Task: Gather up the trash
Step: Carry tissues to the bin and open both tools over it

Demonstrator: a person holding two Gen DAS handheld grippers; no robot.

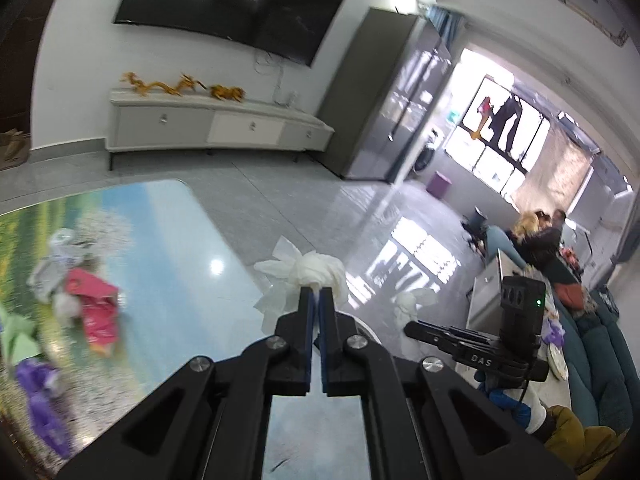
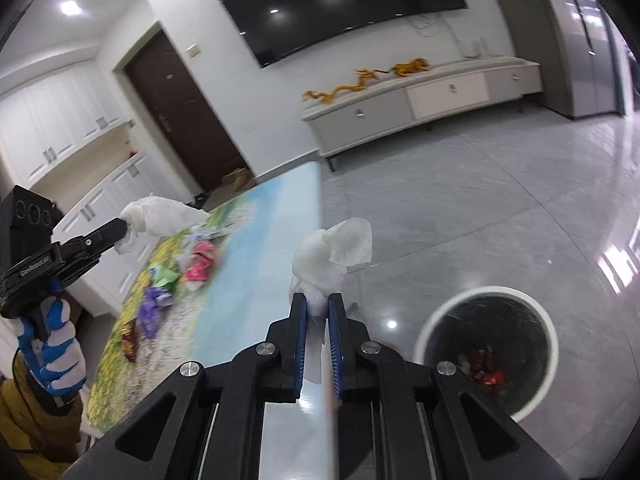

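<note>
Tissues fill both of our tools: our left gripper [image 1: 316, 290] has its fingers pressed together on a crumpled white tissue [image 1: 310, 276] that bunches out just past the fingertips, held in the air above the table's [image 1: 192, 248] right edge. Our right gripper [image 2: 318, 300] pinches a second white tissue [image 2: 332, 256] between its blue pads [image 2: 299, 344], the wad rising above the tips and a loose flap hanging down between the fingers; it hangs near the same table edge, over the boundary between tabletop and grey tiled floor [image 2: 460, 216]. From the right wrist view we see the left gripper [image 2: 122, 227] off to the side with its tissue [image 2: 154, 218] sticking out from the tip, held by a blue-and-white gloved hand [image 2: 52, 352]. Down on the floor, to the right of our right gripper and below it, stands a round white-rimmed bin [image 2: 486, 350] with a dark liner and some red wrappers inside. More trash sits on the tabletop toward its left side: a pink wrapper [image 1: 94, 312], a purple one [image 1: 42, 396] and a green one [image 2: 164, 274].
</note>
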